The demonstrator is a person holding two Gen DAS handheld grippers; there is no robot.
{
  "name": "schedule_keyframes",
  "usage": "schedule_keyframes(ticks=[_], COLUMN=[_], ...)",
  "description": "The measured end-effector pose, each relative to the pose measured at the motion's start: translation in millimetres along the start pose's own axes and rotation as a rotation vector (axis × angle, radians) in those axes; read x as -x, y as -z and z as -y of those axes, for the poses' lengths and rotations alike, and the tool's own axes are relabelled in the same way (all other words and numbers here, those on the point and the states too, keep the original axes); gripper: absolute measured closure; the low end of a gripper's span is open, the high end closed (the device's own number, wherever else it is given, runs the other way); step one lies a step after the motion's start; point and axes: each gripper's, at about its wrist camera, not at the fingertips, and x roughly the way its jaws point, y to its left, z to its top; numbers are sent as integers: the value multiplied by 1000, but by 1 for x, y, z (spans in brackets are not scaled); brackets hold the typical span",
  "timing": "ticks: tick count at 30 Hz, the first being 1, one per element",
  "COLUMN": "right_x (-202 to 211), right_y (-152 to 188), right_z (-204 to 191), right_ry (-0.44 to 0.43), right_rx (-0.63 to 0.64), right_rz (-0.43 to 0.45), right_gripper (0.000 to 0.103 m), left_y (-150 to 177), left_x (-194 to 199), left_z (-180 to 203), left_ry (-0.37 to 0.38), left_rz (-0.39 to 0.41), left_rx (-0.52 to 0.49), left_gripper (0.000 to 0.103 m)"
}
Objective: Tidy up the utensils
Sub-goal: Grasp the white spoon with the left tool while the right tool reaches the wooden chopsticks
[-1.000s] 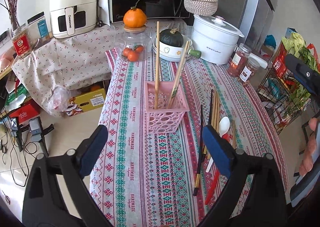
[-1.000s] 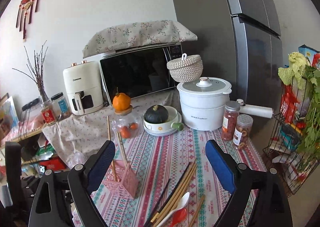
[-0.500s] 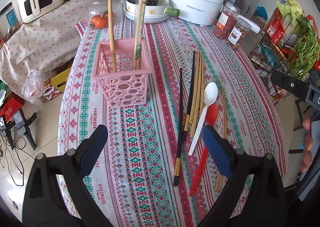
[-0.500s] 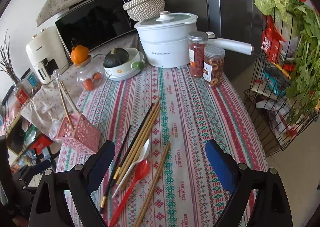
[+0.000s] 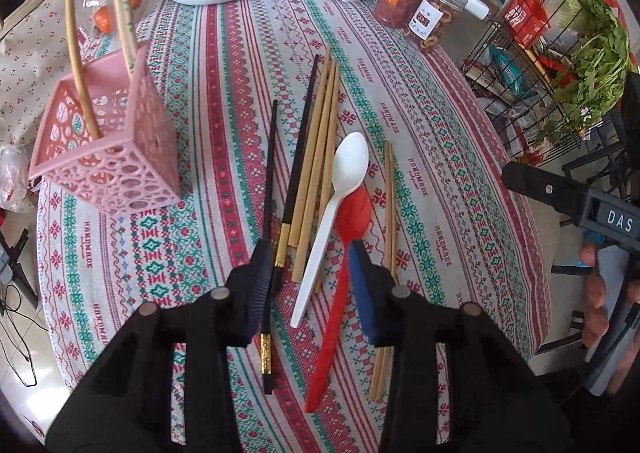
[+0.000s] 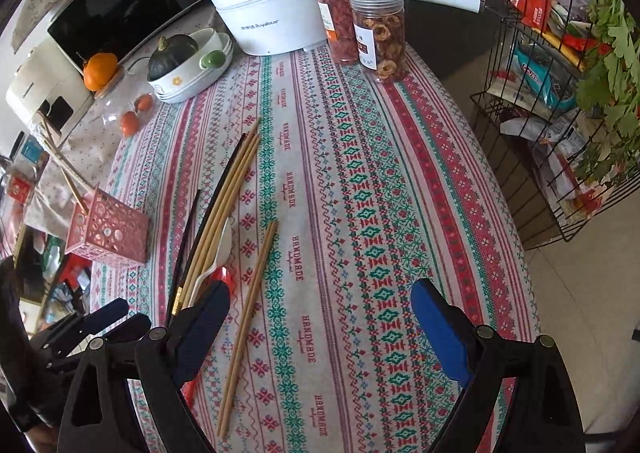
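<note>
A pink lattice basket at the left of the patterned table holds two bamboo chopsticks. On the cloth lie black chopsticks, several bamboo chopsticks, a white spoon and a red spoon. My left gripper is open, low over the utensils, its fingers either side of the spoon handles. My right gripper is open above the cloth, right of a bamboo chopstick pair. The basket also shows in the right wrist view.
A white cooker pot, two jars of dried food, a bowl with a green squash and a glass jar topped with an orange stand at the table's far end. A wire rack with vegetables stands at the right.
Both grippers have tilted down and come closer to the table. The left gripper has narrowed and dropped over the spoons and black chopsticks. The right stays wide open.
</note>
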Motion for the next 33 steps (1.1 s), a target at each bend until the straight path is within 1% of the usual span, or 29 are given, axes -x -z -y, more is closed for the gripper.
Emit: schedule_keyframes(ticks=[4, 9, 12, 17, 19, 21, 24, 26, 29, 33], right_x=[-2, -5, -7, -10, -11, -12, -15, -18, -24, -31], right_y=[-2, 2, 3, 5, 4, 4, 3, 2, 1, 1], right_z=[7, 14, 18, 22, 24, 26, 26, 26, 24, 14], right_ry=[8, 27, 30, 39, 40, 40, 42, 44, 41, 35], right_rx=[5, 29, 33, 48, 42, 38, 33, 31, 28, 30], right_rz=[-17, -37, -45, -56, -60, -66, -72, -77, -89, -100], right_gripper=[10, 10, 10, 10, 10, 10, 10, 10, 10, 10], left_y=[-19, -39, -48, -57, -60, -60, -55, -51, -46, -33], left_x=[-17, -40, -50, -65, -70, -71, -60, -45, -19, 24], left_z=[23, 43, 47, 51, 51, 50, 50, 49, 39, 25], left_ry=[6, -33, -72, -114, -123, -119, -123, -127, -101, -50], left_rz=[-18, -43, -45, -64, -75, -73, -47, -20, 29, 128], left_rx=[-24, -53, -55, -44, -37, -32, -58, -74, -64, -55], left_gripper=[70, 78, 84, 87, 96, 98, 98, 99, 99, 99])
